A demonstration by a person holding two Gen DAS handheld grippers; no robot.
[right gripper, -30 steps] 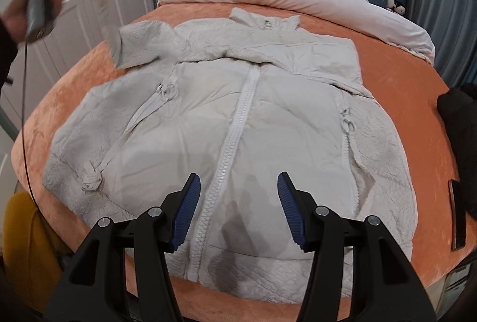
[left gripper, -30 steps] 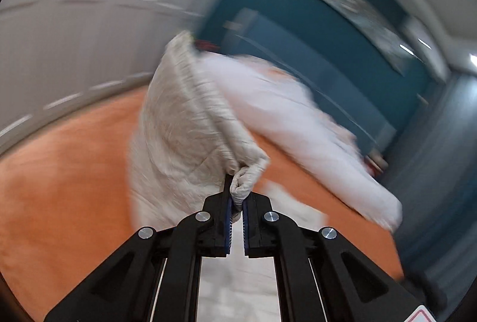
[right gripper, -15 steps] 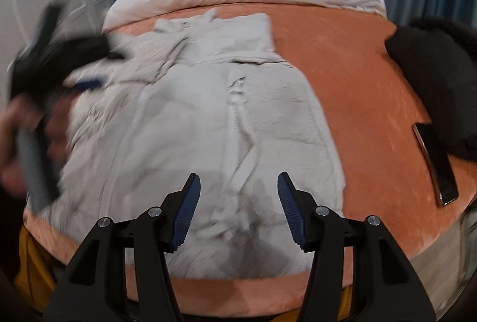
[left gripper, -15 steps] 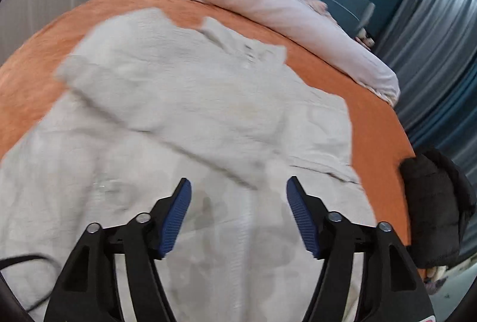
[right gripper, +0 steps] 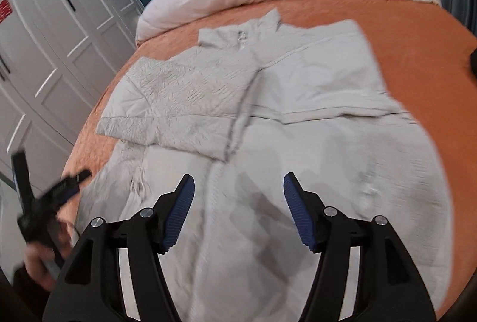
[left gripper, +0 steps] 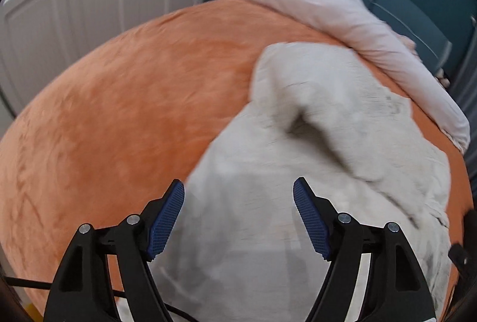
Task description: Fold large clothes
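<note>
The pale grey quilted jacket (right gripper: 298, 119) lies flat on my orange bedspread (right gripper: 417, 33), left sleeve folded across. My left gripper (left gripper: 238, 214) and right gripper (right gripper: 238, 208) hover above it, jaws opening, holding nothing

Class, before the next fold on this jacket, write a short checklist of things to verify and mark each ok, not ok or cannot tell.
1. Left sleeve folded across the chest: ok.
2. Right sleeve folded across the chest: ok.
3. Left gripper free of fabric, jaws opening: ok.
4. Right gripper free of fabric, jaws opening: ok.
5. Jacket flat on the bed: ok.
6. Hem lying straight: cannot tell, hidden behind the grippers.
</note>
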